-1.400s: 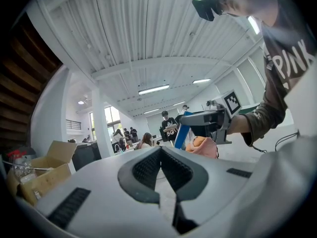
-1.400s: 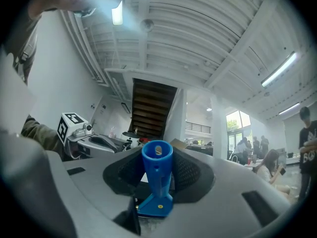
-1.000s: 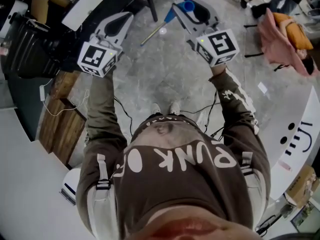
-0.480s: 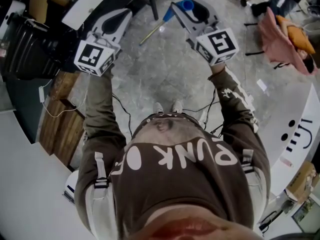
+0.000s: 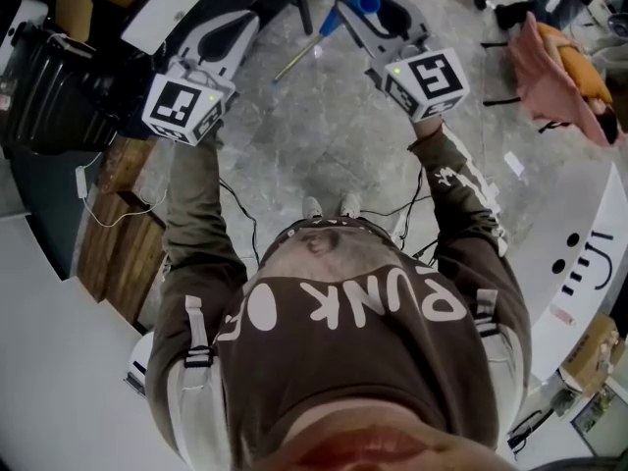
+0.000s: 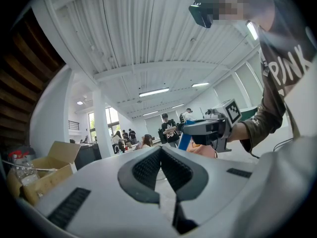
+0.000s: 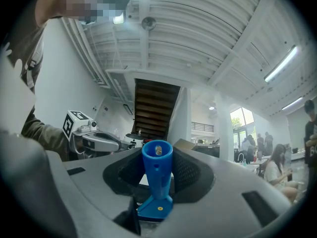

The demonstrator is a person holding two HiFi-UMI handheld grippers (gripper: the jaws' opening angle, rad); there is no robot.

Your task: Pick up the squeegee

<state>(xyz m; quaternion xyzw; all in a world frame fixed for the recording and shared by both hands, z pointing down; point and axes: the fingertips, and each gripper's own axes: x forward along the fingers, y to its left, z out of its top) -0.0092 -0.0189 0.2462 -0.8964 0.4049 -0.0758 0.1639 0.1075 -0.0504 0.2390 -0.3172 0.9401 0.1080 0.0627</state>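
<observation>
The squeegee (image 7: 157,175) has a blue tube handle with an open end that stands up between the pads of my right gripper (image 7: 157,157), which is shut on it. In the head view the right gripper (image 5: 378,13) is held out at the upper right. The squeegee's blue handle (image 5: 368,8) shows there, and a thin pale strip runs from it down to the left. My left gripper (image 5: 235,32) is held out at the upper left, well apart from the squeegee. In the left gripper view its pads (image 6: 148,165) meet at the tips with nothing between them.
A black bin (image 5: 49,86) and wooden boards (image 5: 108,234) lie at the left, and a white panel (image 5: 177,8) at the top. Pink cloth (image 5: 559,77) lies at the right. Cables trail on the grey floor (image 5: 324,135). A cardboard box (image 6: 44,175) and several people stand farther off.
Both grippers have drifted a little farther out from the person's body, towards the top of the head view. The right one still holds the squeegee and the left one stays shut.
</observation>
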